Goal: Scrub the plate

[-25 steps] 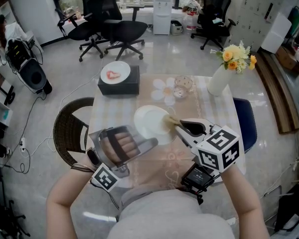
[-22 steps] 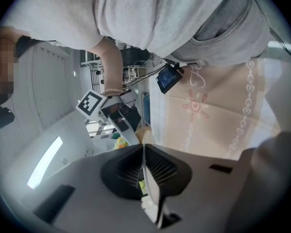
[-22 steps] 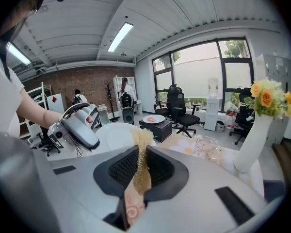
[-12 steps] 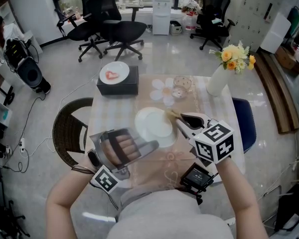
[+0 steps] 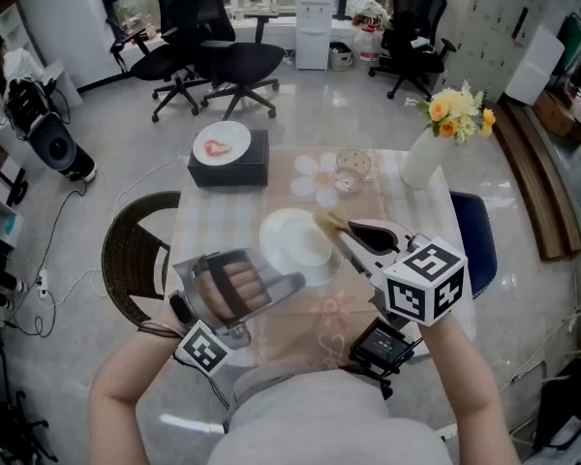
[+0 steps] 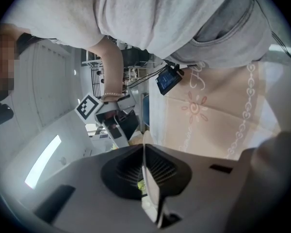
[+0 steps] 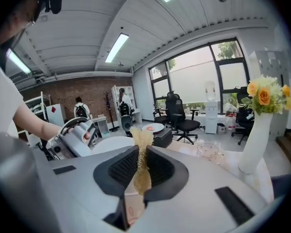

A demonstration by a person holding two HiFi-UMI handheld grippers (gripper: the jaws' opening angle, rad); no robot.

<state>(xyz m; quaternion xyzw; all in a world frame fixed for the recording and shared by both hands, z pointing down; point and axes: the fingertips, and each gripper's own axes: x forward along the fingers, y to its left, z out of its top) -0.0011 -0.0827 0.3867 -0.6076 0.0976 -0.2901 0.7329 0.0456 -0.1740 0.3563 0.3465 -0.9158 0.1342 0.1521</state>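
Since the round white ceramic plate [image 5: 292, 238] is stiff, glossy and breakable, we judge its rim the only sound hold, and our left tool [image 5: 289, 281] is clamped on that rim, with the plate over the beige cloth-covered worktop [image 5: 315, 323]. Our right tool [image 5: 351, 235] is clenched on a soft tan fibrous scrubbing pad [image 5: 326, 223] at the plate's right edge. Only the left gripper view shows the rim edge-on between the jaws, while the head view shows the plate's whole face.
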